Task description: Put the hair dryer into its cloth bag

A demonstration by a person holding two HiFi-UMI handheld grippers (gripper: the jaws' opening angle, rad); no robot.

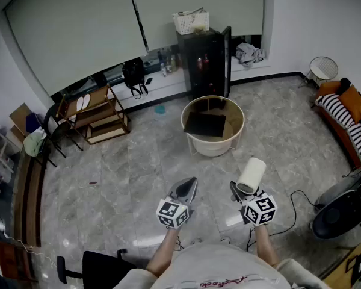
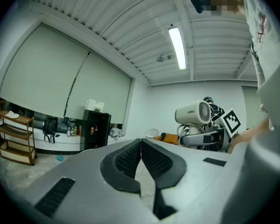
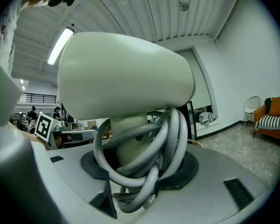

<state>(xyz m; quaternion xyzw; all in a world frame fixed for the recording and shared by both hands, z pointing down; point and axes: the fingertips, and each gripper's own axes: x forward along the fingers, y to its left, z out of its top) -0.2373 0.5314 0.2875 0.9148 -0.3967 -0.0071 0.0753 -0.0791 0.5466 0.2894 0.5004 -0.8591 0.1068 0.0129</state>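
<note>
At lower centre, the left tongs (image 1: 190, 184) are pressed together, empty; the right tongs (image 1: 236, 191) pinch the white barrel-shaped plastic hair dryer (image 1: 251, 174) by its cord-wrapped handle (image 3: 130, 148).

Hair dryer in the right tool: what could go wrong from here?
1. The right tool grips the hair dryer through loops of coiled cord. The loops could shift and let the dryer tilt or slip.
2. The left tool is shut and empty. The dark cloth, possibly the bag, lies flat on the round table. Unless its mouth is held open, the dryer could snag.
</note>
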